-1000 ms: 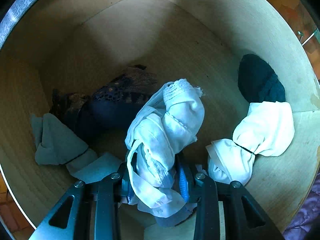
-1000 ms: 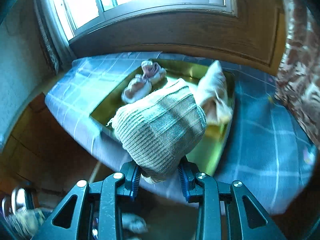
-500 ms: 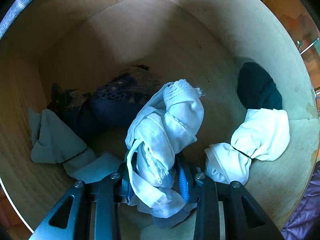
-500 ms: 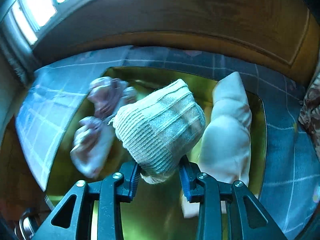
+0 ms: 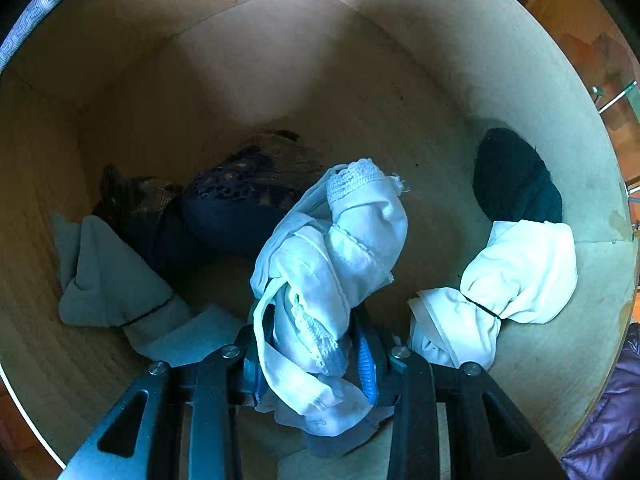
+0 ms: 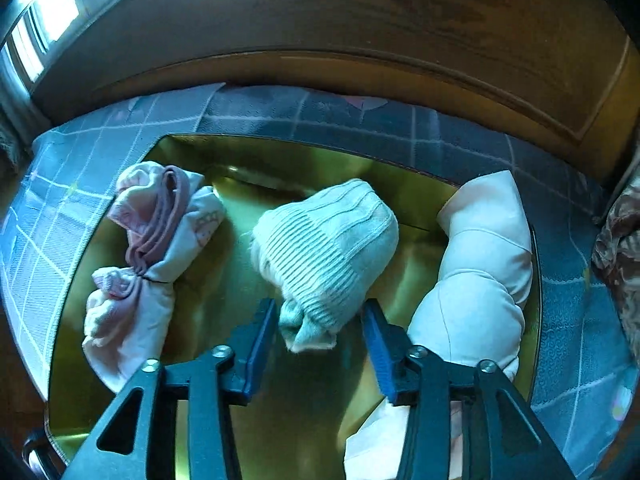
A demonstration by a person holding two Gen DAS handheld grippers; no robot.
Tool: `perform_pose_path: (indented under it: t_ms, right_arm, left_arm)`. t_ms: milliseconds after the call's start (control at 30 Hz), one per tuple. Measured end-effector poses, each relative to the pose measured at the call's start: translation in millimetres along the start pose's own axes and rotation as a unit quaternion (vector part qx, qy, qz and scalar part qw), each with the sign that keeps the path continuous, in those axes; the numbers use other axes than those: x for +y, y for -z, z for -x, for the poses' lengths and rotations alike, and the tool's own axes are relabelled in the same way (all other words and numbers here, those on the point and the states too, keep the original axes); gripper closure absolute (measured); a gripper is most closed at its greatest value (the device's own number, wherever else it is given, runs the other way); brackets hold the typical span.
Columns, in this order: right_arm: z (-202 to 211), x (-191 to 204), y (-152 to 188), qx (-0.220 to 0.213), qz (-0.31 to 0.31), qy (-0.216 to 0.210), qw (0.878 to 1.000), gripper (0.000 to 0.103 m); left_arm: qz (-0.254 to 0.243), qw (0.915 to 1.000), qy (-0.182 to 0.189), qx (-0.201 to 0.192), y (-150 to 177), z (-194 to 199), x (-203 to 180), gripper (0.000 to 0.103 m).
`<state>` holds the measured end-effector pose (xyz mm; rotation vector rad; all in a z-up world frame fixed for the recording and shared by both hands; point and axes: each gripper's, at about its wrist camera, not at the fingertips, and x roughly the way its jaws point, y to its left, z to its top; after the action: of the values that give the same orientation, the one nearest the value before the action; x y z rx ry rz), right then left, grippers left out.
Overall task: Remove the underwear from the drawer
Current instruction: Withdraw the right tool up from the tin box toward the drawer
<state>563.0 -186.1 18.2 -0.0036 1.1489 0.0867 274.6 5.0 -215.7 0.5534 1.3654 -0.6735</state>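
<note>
Your left claw (image 5: 308, 356) points down into the wooden drawer (image 5: 460, 72) and pinches a white lace-trimmed bundle of underwear (image 5: 332, 256), which hangs clear of the drawer floor. Left in the drawer: a dark lace piece (image 5: 244, 200) at the far middle, a pale tied roll (image 5: 116, 284) at the near left, a white tied roll (image 5: 516, 276) at the right, a black roll (image 5: 512, 184) just beyond and touching it.

Your right claw (image 6: 320, 328) is opening over a gold tray (image 6: 304, 160) on a checked blue cloth (image 6: 460, 128). A ribbed pale bundle (image 6: 328, 248) sits between the blue pads (image 6: 260, 340), which stand apart from it. A pink tied bundle (image 6: 148, 252) lies left on the tray, a cream roll (image 6: 480, 272) right.
</note>
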Motion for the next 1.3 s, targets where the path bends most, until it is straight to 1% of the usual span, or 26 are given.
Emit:
perform_pose_path:
  t_ms: [200, 433, 600, 667, 967, 1300]
  right_arm:
    - [22.9, 2.1, 14.8, -0.021, 0.008, -0.006, 1.0, 0.04]
    - [51.5, 2.2, 40.8, -0.045, 0.017, -0.026, 0.998, 0.038]
    - [68.6, -0.6, 61.9, -0.057, 0.026, -0.034, 0.997, 0.038]
    - [75.1, -2.0, 70.6, -0.06, 0.027, -0.043, 0.997, 0.038]
    - [114.9, -6.8, 117.2, -0.088, 0.044, -0.071, 0.993, 0.038]
    - [132.0, -14.0, 173.0, -0.087, 0.061, -0.085, 0.991, 0.037]
  left_arm:
    - [0.001, 1.0, -0.002, 0.0, -1.5, -0.4, -6.8, 0.069]
    - [0.003, 1.0, -0.004, 0.0, -2.2, -1.8, -8.5, 0.069]
    - [0.001, 1.0, -0.005, 0.0, -2.2, -1.1, -9.9, 0.069]
    - [0.0, 1.0, -0.004, -0.001, -2.2, -0.9, -9.2, 0.069]
    - [0.003, 1.0, -0.001, -0.003, -2.0, -0.2, -6.8, 0.069]
    - [0.003, 1.0, 0.0, -0.004, -1.7, -1.0, -4.5, 0.069]
